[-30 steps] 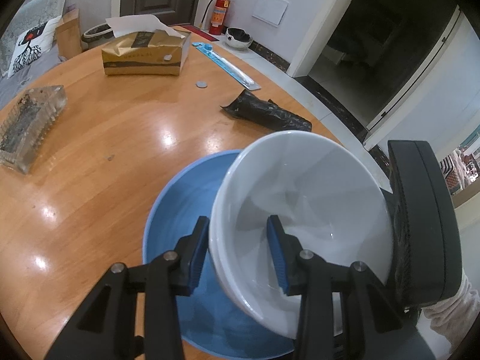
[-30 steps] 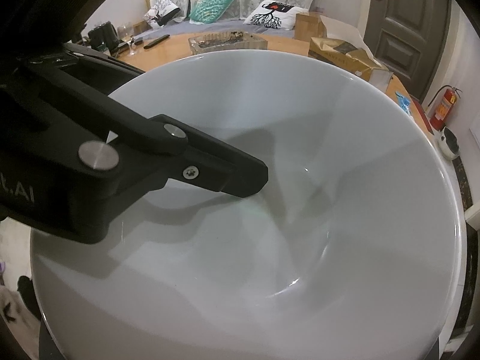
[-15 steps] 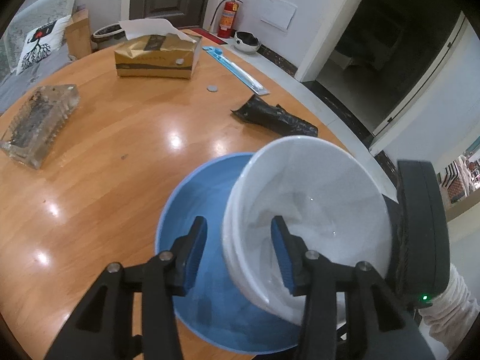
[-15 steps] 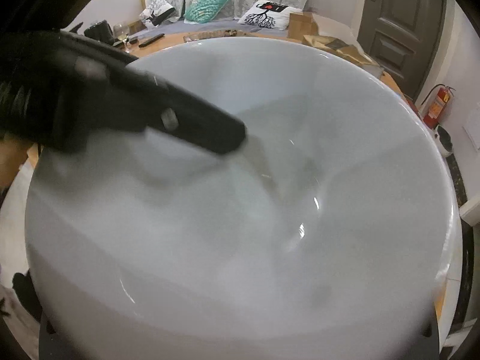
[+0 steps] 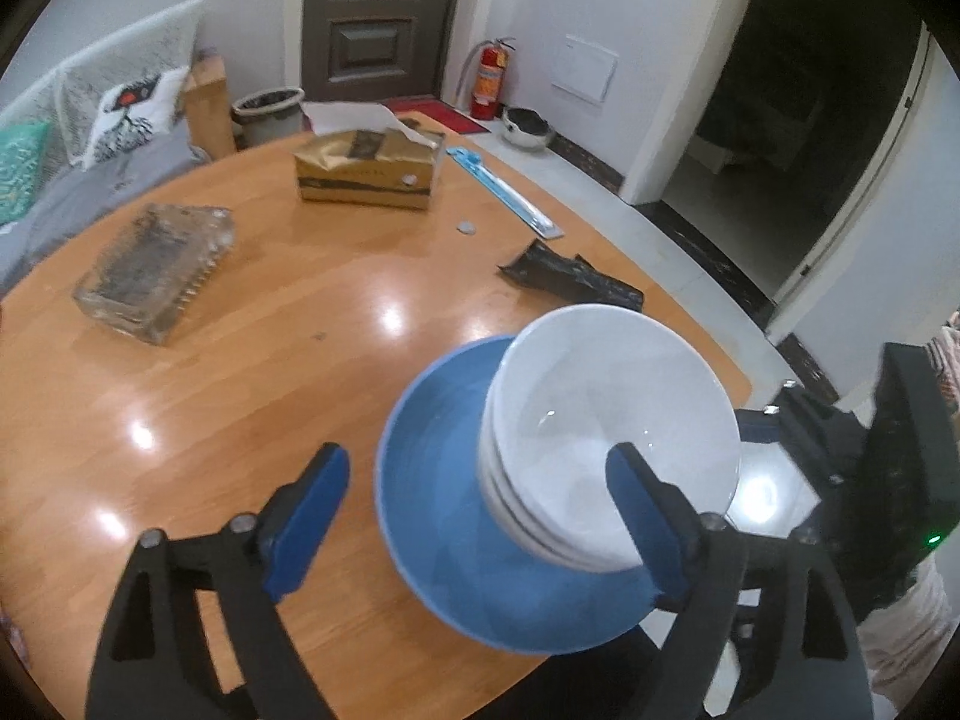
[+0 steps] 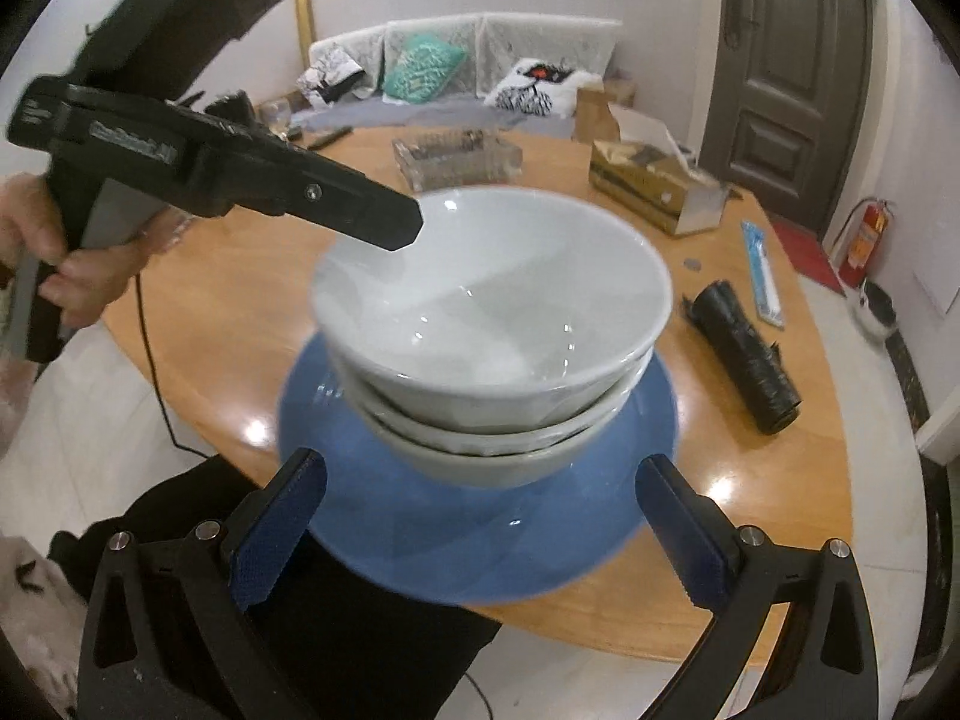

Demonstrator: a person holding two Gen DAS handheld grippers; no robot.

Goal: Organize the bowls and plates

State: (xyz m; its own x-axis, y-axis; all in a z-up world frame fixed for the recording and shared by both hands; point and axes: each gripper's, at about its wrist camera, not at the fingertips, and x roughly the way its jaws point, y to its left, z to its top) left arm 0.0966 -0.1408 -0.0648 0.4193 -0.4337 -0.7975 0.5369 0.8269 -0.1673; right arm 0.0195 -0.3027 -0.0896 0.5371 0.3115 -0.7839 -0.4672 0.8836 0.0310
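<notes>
Right wrist view: both tongs (image 6: pixel 480 525) (image 5: pixel 480 525) spread, empty; stacked white bowls (image 6: pixel 492 324) hide blue plate (image 6: pixel 480 516) centre.

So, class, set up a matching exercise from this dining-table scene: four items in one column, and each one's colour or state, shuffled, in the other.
Items:
1. plate
2. bowls
3. tissue box
4. left gripper

Descriptions:
A. gold
B. jaws spread apart, holding nothing
C. blue, under the stack
D. white, nested together

Pairs: 1-C, 2-D, 3-A, 4-B
</notes>
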